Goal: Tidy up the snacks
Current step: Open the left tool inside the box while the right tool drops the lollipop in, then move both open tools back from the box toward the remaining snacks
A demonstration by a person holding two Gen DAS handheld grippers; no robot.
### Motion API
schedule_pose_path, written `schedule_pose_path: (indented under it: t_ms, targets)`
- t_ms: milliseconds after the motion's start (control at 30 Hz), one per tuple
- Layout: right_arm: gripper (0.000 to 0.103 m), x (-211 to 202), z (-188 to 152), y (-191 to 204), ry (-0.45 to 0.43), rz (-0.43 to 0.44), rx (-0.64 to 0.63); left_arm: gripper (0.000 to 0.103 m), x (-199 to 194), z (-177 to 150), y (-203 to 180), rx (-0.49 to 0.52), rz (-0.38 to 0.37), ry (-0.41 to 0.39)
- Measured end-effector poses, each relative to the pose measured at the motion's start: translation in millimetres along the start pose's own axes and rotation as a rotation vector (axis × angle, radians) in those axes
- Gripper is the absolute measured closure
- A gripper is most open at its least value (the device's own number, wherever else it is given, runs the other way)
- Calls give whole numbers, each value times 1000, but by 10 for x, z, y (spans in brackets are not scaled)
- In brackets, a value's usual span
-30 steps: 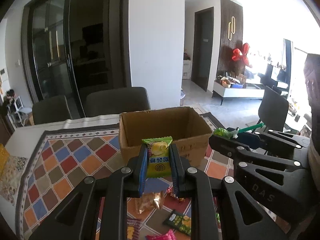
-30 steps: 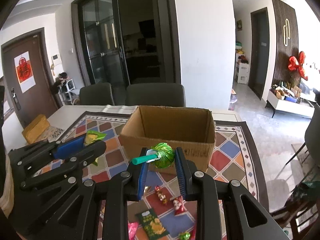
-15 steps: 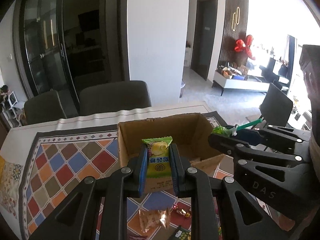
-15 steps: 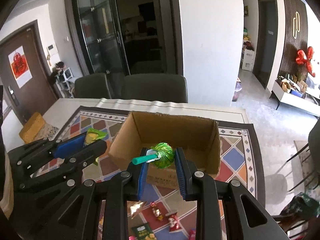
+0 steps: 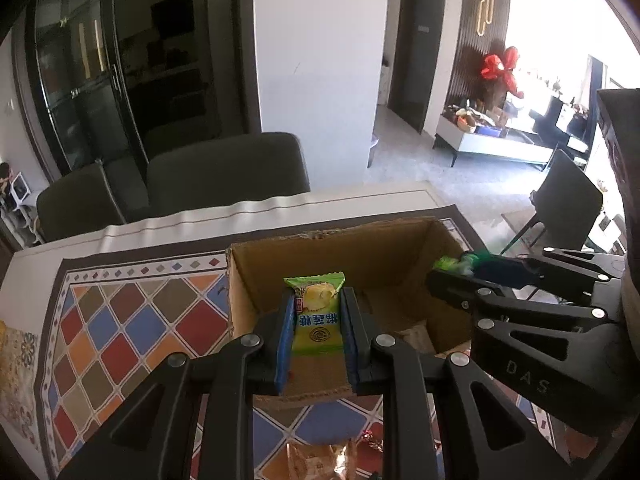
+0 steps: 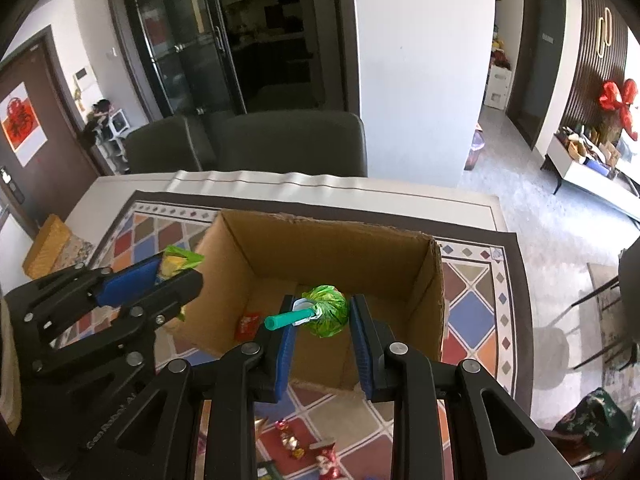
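My left gripper (image 5: 316,300) is shut on a green and yellow snack packet (image 5: 316,322), held upright over the near wall of an open cardboard box (image 5: 320,236). My right gripper (image 6: 323,304) is shut on a green-wrapped lollipop (image 6: 326,310) with a teal stick pointing left, above the inside of the same box (image 6: 320,222). Each gripper shows in the other's view: the right gripper (image 5: 440,270) at the box's right wall, the left gripper (image 6: 188,268) at its left wall. A red packet (image 6: 248,326) lies on the box floor.
The box stands on a diamond-patterned cloth (image 6: 476,316) that covers the table. Loose wrapped sweets (image 6: 288,440) lie on the cloth near me. Two dark chairs (image 6: 296,144) stand at the table's far edge. At the far left sits a yellow box (image 6: 48,244).
Both grippers moved forward and tipped down, from short of the box to over its opening. The box looks nearer and its inside now shows. Both grips are unchanged.
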State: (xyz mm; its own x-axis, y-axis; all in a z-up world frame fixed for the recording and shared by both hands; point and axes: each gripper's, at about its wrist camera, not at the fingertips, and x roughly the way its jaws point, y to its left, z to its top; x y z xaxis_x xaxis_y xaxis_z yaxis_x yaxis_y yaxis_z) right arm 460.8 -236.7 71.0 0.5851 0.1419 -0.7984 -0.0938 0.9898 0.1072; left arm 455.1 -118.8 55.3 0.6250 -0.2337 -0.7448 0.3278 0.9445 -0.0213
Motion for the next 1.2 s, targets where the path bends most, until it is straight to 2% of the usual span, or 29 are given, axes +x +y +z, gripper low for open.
schedule_pose_path:
  t_ms: [33, 67, 100, 133, 467, 867, 967, 1033, 1200]
  targets:
    - [70, 36, 9, -15, 7, -12, 8, 79, 21, 6, 9, -1, 6, 2]
    - [56, 57, 12, -30, 11, -13, 15, 77, 39, 5, 18, -1, 12, 5]
    - [47, 70, 7, -47, 8, -8, 24, 75, 43, -5, 31, -3, 12, 5]
    - [46, 80, -2, -60, 7, -10, 31, 75, 42, -15, 41, -8, 14, 2]
    - [46, 30, -91, -67, -1, -15, 43, 75, -194, -81, -21, 19, 62, -16]
    - [46, -454, -306, 92, -68, -52, 30, 71, -683, -303, -39, 16, 67, -55]
    - [46, -589, -387, 142, -85, -66, 24, 66, -840, -380, -34, 13, 62, -70]
    - [46, -688, -461, 191, -102, -73, 13, 59, -925, -435, -35, 14, 64, -78]
    - [46, -920, -666, 288, -144, -77, 0, 53, -1143, -632, -49, 10, 62, -98]
